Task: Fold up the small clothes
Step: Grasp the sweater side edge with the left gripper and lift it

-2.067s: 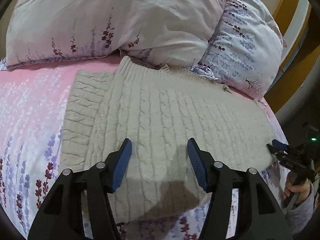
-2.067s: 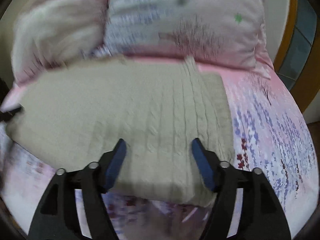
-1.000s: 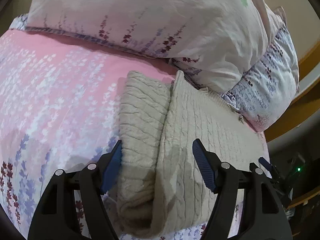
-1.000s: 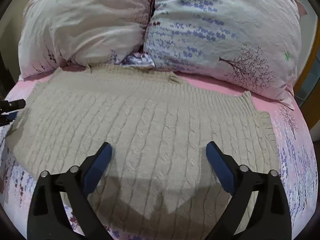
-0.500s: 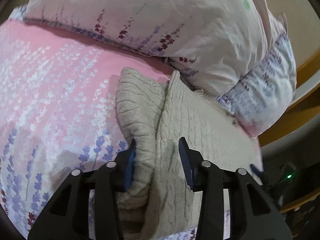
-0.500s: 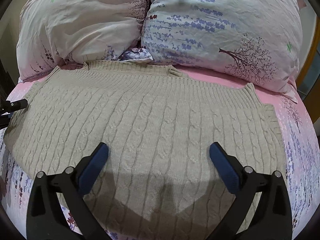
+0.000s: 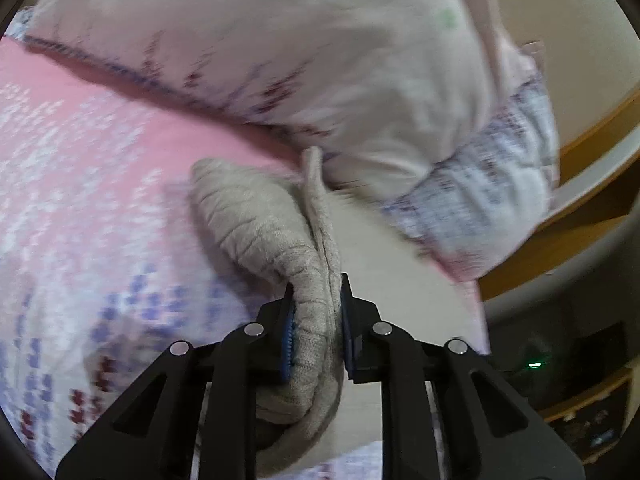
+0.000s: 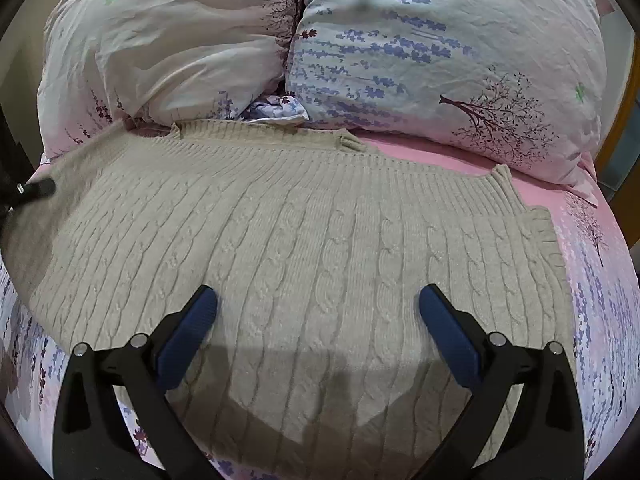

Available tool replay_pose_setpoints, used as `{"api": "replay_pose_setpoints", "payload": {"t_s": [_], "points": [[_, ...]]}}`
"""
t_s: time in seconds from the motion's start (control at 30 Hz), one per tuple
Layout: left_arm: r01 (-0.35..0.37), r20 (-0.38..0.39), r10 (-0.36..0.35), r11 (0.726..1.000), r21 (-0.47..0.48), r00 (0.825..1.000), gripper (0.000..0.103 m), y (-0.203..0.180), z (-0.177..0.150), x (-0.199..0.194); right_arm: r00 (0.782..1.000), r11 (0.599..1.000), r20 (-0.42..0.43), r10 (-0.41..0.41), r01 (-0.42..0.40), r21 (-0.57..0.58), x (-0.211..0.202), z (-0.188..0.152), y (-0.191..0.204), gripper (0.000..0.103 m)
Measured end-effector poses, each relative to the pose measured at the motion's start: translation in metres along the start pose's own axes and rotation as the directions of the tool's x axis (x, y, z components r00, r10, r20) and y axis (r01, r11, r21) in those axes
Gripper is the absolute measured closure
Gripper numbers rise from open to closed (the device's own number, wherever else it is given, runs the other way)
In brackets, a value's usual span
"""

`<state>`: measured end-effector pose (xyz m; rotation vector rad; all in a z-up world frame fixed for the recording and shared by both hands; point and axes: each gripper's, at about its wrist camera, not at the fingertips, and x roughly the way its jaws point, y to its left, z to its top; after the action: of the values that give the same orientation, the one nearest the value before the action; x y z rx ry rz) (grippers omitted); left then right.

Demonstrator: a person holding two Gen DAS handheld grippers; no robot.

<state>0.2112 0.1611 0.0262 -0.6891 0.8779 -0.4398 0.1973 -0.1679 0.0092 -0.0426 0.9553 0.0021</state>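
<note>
Partly blurred, left gripper (image 7: pixel 316 320) jaws pinch sweater (image 7: pixel 280 240).

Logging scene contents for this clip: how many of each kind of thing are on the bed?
Sweater: 1
Pillows: 2
Total: 3

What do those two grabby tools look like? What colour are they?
Both look alike. The left tool and the right tool each have two black plastic fingers shaped like open frames with cut-out holes. Shiny round silver pins sit at the joints. On the inside of each fingertip is a blue ribbed pad. No cables, labels or sleeves show in these views.
</note>
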Motion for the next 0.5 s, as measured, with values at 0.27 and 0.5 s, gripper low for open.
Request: {"api": "replay_pose_setpoints", "payload": {"t_s": [0.27,0.5], "points": [[0.189,-0.004,-0.189,0.980,0.063,0.982,0.086,-0.063,-0.001,0.011,1.000,1.000,0.004,0.005,-0.005,-0.003,-0.002,-0.003,0.001,0.002],[0.338,-0.061,-0.336,0.941,0.026,0.940,0.087,-0.108,-0.012,0.054,0.998,0.999,0.028,0.051,-0.050,-0.004,-0.017,-0.008,-0.009,0.002]]}}
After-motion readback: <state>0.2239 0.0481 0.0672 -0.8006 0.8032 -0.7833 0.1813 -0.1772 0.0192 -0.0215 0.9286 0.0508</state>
